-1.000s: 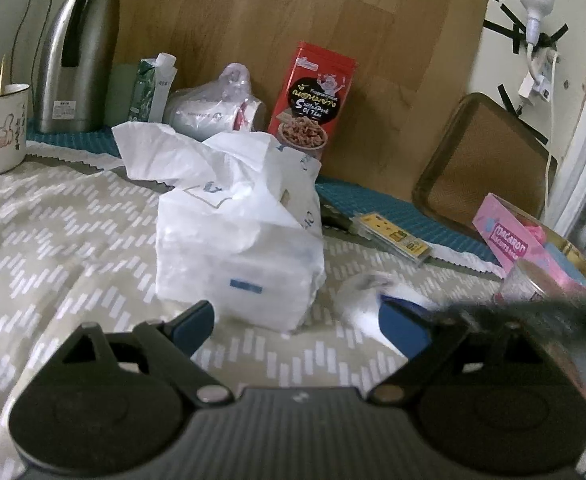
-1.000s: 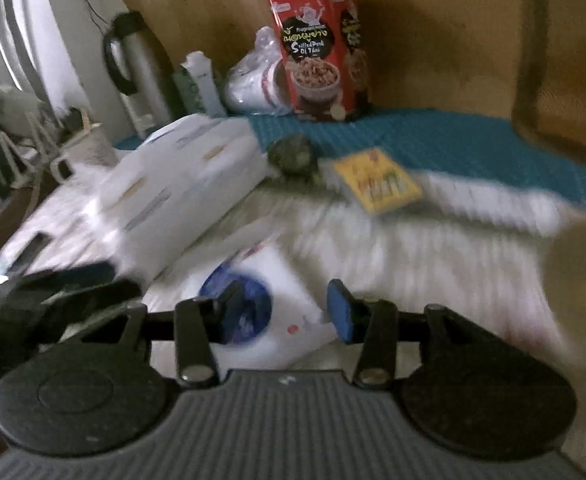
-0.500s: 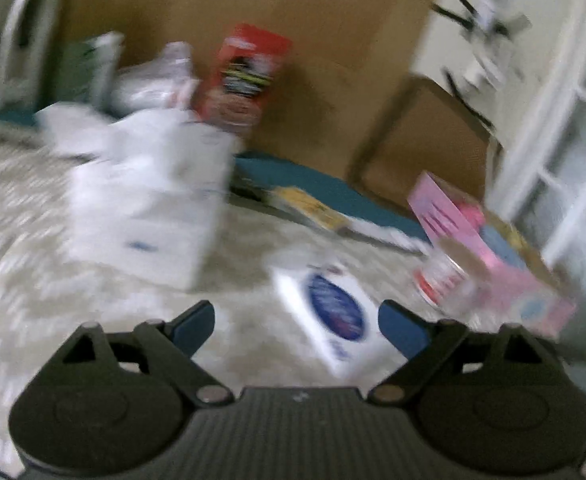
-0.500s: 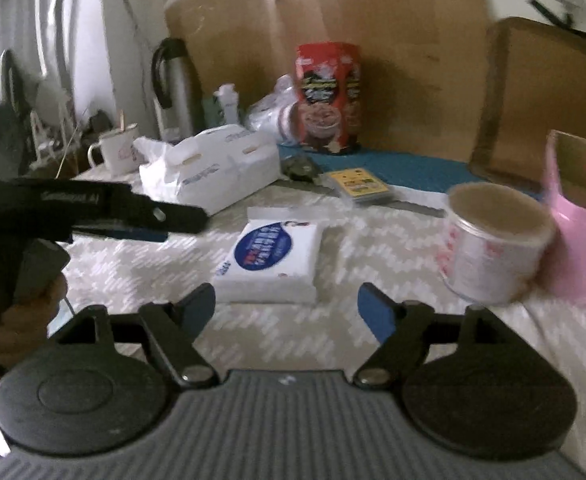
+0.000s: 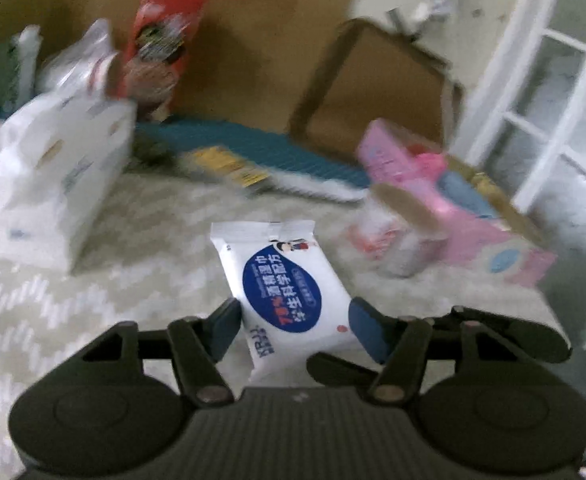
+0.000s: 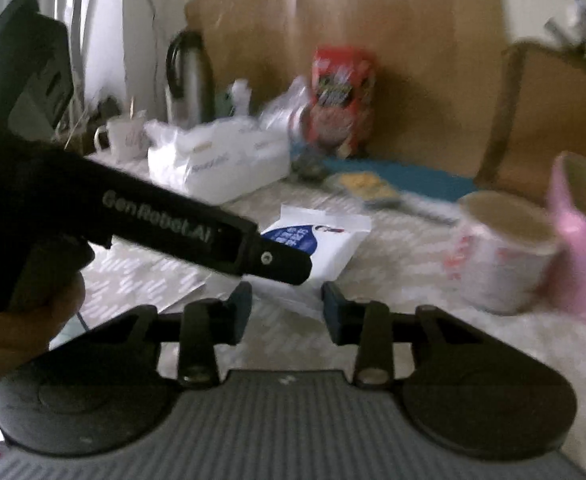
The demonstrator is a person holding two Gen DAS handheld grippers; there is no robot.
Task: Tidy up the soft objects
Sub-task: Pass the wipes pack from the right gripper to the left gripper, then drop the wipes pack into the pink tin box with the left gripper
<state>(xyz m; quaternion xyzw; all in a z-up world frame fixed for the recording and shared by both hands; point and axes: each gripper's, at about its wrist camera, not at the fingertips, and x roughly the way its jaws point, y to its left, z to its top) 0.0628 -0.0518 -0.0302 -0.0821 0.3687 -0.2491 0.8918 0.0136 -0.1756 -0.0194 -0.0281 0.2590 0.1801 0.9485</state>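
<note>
Your left gripper [image 5: 291,326] has the wet-wipe pack [image 5: 283,280] between its fingers, jaws closing: both blue pads sit right at the pack's long edges, left pad at the near-left edge, right pad at the near-right corner, and they look to be touching it. The pack is white with a blue oval label, and its near end runs down between the fingers toward the gripper body while its far end points away over the patterned cloth [image 5: 53,300] on the counter. From the right wrist view the same pack [image 6: 325,240] is partly hidden behind the left gripper's black finger [image 6: 197,228], which crosses from the near left; your left hand [image 6: 17,320] holds that handle at the left edge. Your right gripper [image 6: 287,304] is closing too, with nothing between its pads; they stay apart, with only cloth and a thin white edge below the gap. The pack lies just beyond the right gripper's fingertips, slightly far and centred. To the far left of the pack is the white tissue bag [image 5: 53,184], well apart. To the right is the round tub [image 6: 501,248], and right of that the pink box [image 5: 453,208]. Behind, against the brown board, is the red snack box [image 5: 161,52]. Both views are motion-blurred.
</note>
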